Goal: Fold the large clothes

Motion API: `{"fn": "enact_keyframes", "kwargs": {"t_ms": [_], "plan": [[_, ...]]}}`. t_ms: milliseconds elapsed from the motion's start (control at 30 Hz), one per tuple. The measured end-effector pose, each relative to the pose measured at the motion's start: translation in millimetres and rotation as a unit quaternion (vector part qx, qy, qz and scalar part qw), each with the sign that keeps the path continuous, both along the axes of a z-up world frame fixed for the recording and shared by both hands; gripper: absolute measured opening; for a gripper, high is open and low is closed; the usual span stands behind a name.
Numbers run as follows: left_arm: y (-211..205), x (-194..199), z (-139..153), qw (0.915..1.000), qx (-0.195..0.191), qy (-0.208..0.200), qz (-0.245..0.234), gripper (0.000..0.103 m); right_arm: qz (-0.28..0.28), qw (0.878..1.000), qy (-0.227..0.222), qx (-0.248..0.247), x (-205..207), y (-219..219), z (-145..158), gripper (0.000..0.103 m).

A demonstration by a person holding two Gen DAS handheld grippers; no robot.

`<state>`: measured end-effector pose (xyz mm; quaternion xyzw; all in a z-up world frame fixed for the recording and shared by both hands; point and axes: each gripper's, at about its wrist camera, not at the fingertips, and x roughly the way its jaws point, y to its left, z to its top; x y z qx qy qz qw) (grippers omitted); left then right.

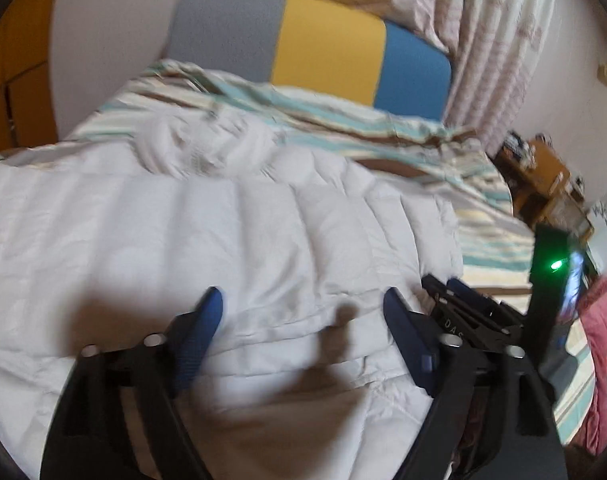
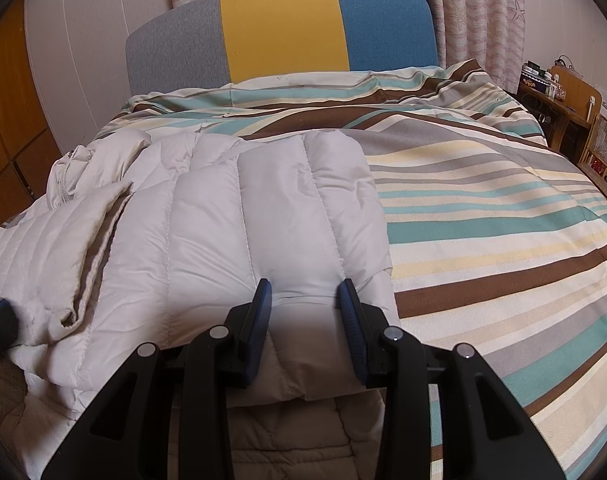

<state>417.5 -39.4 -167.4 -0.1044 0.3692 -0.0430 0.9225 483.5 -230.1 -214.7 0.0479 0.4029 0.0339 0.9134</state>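
Observation:
A white quilted down jacket (image 1: 231, 240) lies spread on the striped bedcover (image 2: 503, 208). In the left wrist view my left gripper (image 1: 302, 294) hovers over the jacket with its blue fingers (image 1: 207, 320) wide apart and only flat fabric below them; it is open. In the right wrist view my right gripper (image 2: 304, 292) is shut on a thick folded edge of the jacket (image 2: 263, 208), which bulges up between the pads. The right gripper (image 1: 459, 304) also shows at the right of the left wrist view, touching the jacket's edge. One side of the jacket lies bunched at the left (image 2: 63, 240).
A grey, yellow and blue headboard (image 2: 283, 28) stands at the far end of the bed, with patterned curtains (image 2: 475, 12) behind. A wooden desk (image 2: 563, 96) and chair (image 2: 605, 148) stand at the right, wooden cupboards (image 2: 7, 120) at the left. A red cloth (image 1: 603, 320) lies beside the bed.

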Motion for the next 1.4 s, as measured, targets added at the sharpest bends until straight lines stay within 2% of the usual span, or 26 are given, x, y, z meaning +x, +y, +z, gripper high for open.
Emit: {"fn": "enact_keyframes", "kwargs": {"t_ms": [67,133,200,267,367,400,533,600,700,767,800,933,1033,1100,1233,1300,1367,1400], "plan": [[12,-12,12,1.0000,-0.006,-0.004,-0.004,0.082,0.001,1.000,-0.001,0.002,0,0,0,0.038],[28,-25,24,0.9998,-0.011,-0.013,0.007,0.082,0.010,1.000,-0.004,0.014,-1,-2,1,0.054],[53,-37,37,0.9992,-0.001,-0.026,0.030,0.082,0.015,1.000,-0.005,0.021,-2,-2,4,0.057],[79,-44,46,0.9967,0.027,-0.035,0.067,0.082,0.013,1.000,-0.004,0.018,-2,-2,10,0.057],[133,-49,54,0.9871,0.062,-0.044,0.140,0.081,0.020,0.999,-0.016,0.020,-8,4,27,0.057],[158,-48,53,0.9809,0.069,-0.039,0.177,0.071,0.029,0.999,-0.030,0.026,-12,11,39,0.057],[206,-33,37,0.9713,0.066,-0.005,0.229,0.058,0.078,0.994,-0.059,0.047,-18,49,70,0.054],[212,-20,26,0.9717,0.079,0.016,0.222,0.058,0.102,0.992,-0.064,0.038,-18,77,79,0.054],[205,-3,10,0.9711,0.109,0.035,0.210,0.058,0.145,0.987,-0.067,-0.003,-12,126,79,0.052],[202,4,1,0.9713,0.116,0.045,0.203,0.058,0.163,0.985,-0.055,-0.023,-5,146,68,0.043],[201,6,-3,0.9711,0.119,0.047,0.201,0.058,0.160,0.986,-0.039,-0.035,3,152,58,0.034],[201,10,-23,0.9704,0.135,0.057,0.192,0.058,0.121,0.992,-0.004,-0.025,17,134,23,0.032],[202,13,-36,0.9723,0.132,0.061,0.183,0.058,0.116,0.993,-0.006,-0.002,17,125,6,0.032],[204,13,-40,0.9727,0.130,0.060,0.183,0.058,0.114,0.993,-0.011,-0.017,16,130,4,0.032],[200,4,-28,0.9720,0.129,0.059,0.187,0.058,0.114,0.993,-0.015,-0.024,15,129,3,0.032],[208,-5,-11,0.9733,0.098,0.043,0.203,0.058,0.113,0.993,-0.016,-0.019,14,126,3,0.032],[218,-3,-1,0.9700,0.079,0.039,0.226,0.058,0.112,0.993,-0.018,-0.023,12,127,3,0.032],[225,3,1,0.9673,0.075,0.046,0.238,0.050,0.112,0.993,-0.019,-0.025,9,127,4,0.032]]}}
